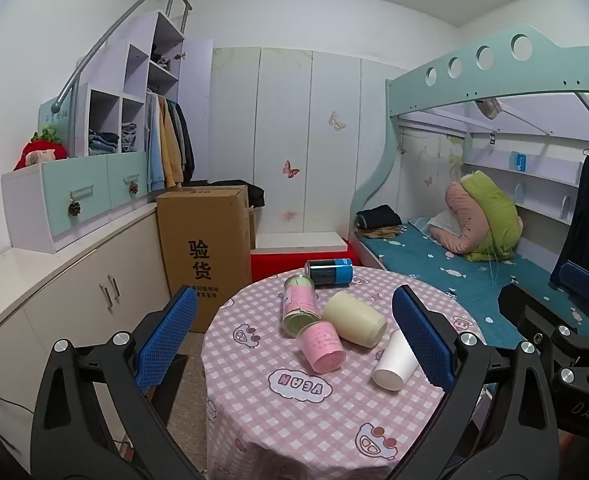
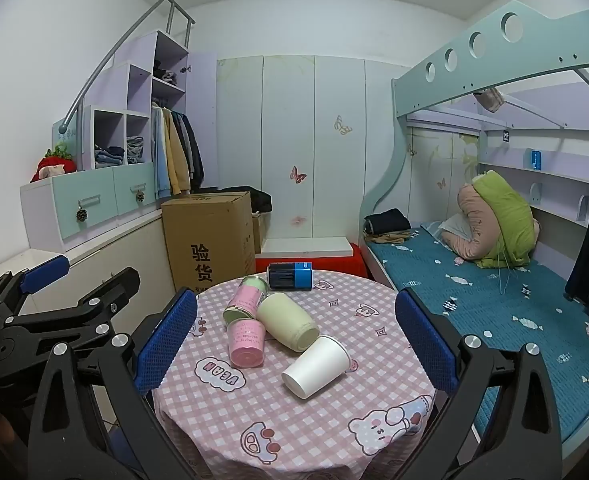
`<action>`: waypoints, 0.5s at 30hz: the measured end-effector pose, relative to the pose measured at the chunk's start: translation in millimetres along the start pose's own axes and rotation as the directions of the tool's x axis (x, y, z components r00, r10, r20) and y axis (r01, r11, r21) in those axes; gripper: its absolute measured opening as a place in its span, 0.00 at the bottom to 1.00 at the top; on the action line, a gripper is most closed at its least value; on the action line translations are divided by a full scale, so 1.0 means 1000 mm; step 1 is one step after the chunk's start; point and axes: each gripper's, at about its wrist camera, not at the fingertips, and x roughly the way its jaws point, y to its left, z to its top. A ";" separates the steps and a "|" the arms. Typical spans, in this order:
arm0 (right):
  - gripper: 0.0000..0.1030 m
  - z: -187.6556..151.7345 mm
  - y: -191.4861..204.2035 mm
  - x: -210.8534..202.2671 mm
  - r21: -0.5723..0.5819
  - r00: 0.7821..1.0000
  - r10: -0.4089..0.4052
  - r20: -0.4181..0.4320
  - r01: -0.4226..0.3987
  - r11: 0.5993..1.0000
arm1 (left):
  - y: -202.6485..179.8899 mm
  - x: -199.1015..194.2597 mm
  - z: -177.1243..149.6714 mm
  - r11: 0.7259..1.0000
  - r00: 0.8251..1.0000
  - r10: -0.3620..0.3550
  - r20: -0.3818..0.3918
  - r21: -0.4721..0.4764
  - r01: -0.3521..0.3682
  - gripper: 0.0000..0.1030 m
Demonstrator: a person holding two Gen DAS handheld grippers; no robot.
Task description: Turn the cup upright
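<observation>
A white paper cup (image 1: 394, 362) (image 2: 316, 365) lies on its side on the round table, mouth toward me. Behind it lie a cream cup (image 1: 355, 319) (image 2: 288, 321), a pink cup (image 1: 321, 345) (image 2: 246, 342), a pink-and-green jar (image 1: 299, 305) (image 2: 245, 300) and a dark-and-blue can (image 1: 328, 273) (image 2: 289, 276), all on their sides. My left gripper (image 1: 294, 340) is open, empty, above the near table edge, its right finger beside the white cup. My right gripper (image 2: 296, 344) is open and empty, framing the cups from the near side.
The table has a pink checked cloth (image 1: 278, 420) (image 2: 294, 432). A cardboard box (image 1: 204, 240) stands behind left, by cabinets (image 1: 74, 300). A bunk bed (image 1: 474, 272) runs along the right. The right gripper shows at the right edge of the left view (image 1: 566, 320).
</observation>
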 end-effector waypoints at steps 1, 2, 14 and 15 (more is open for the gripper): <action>0.93 0.000 0.000 0.000 -0.003 1.000 0.000 -0.002 0.000 1.000 | 0.000 0.000 0.000 1.000 1.000 0.000 0.000 0.001 0.000 0.95; 0.93 0.000 0.000 0.000 -0.002 1.000 0.000 -0.002 0.000 1.000 | 0.000 0.000 0.000 1.000 1.000 0.001 0.001 0.002 -0.001 0.95; 0.93 -0.001 0.000 0.001 0.001 1.000 0.002 0.000 -0.002 1.000 | 0.002 0.001 0.000 1.000 1.000 0.000 -0.006 -0.004 0.000 0.95; 0.93 -0.001 0.000 0.001 0.001 1.000 0.003 0.000 -0.003 1.000 | 0.002 0.001 0.000 1.000 1.000 0.002 -0.005 -0.002 -0.002 0.95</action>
